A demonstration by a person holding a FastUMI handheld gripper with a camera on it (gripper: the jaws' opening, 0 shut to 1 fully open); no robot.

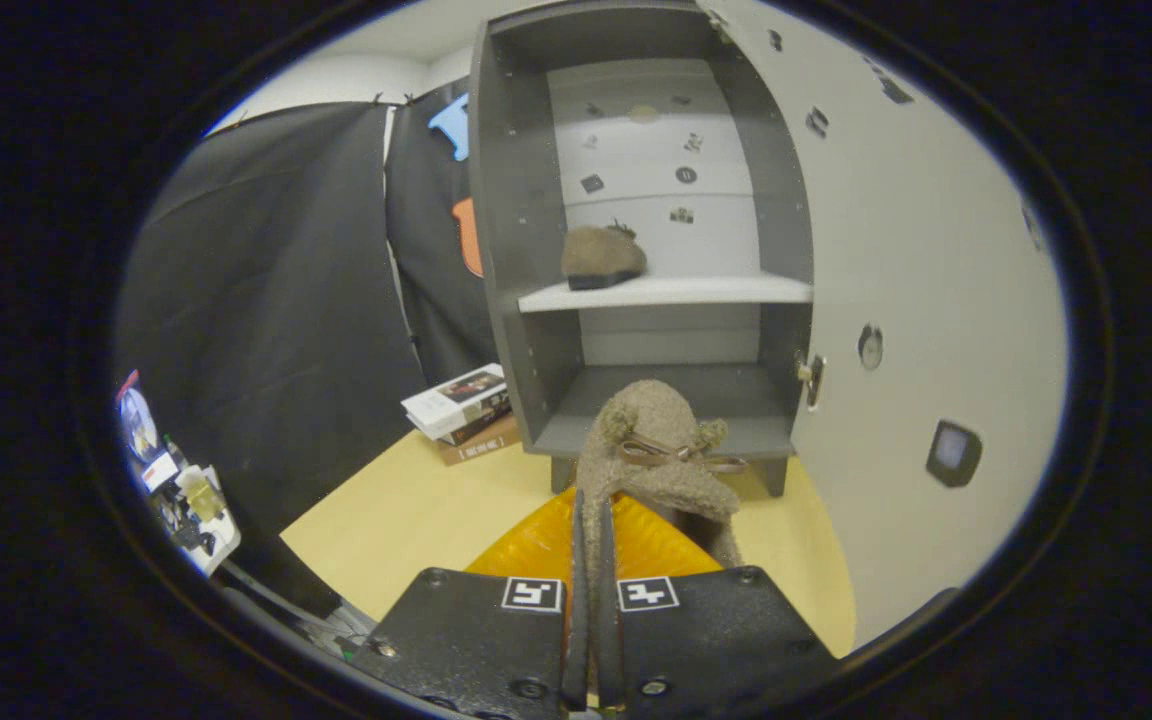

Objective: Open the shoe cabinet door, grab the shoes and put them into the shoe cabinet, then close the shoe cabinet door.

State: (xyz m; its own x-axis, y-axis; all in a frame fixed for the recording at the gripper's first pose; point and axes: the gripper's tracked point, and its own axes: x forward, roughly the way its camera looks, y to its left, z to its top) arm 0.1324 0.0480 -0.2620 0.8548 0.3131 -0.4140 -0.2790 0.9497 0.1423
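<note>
The gripper (591, 530) has its two fingers (579, 560) drawn nearly together, pinching the edge of a fuzzy brown shoe (651, 455) between them. The shoe hangs just ahead of the fingers, with a thin brown bow on its top. It is in front of the cabinet's (511, 200) bottom compartment; whether it touches the cabinet cannot be told.

The cabinet is grey, stands on a pale wooden desk (406, 515) and is open. Its door (921, 300) is swung out to the right, with a metal hinge (810, 377) at its inner edge. A white shelf (671, 291) splits the cabinet into upper and lower compartments. A second shoe (601, 257), matching the first, sits on the shelf towards its left side.

Left of the cabinet, a stack of books (464, 410) lies on the desk. An orange mat (546, 545) lies on the desk beneath the fingers.
</note>
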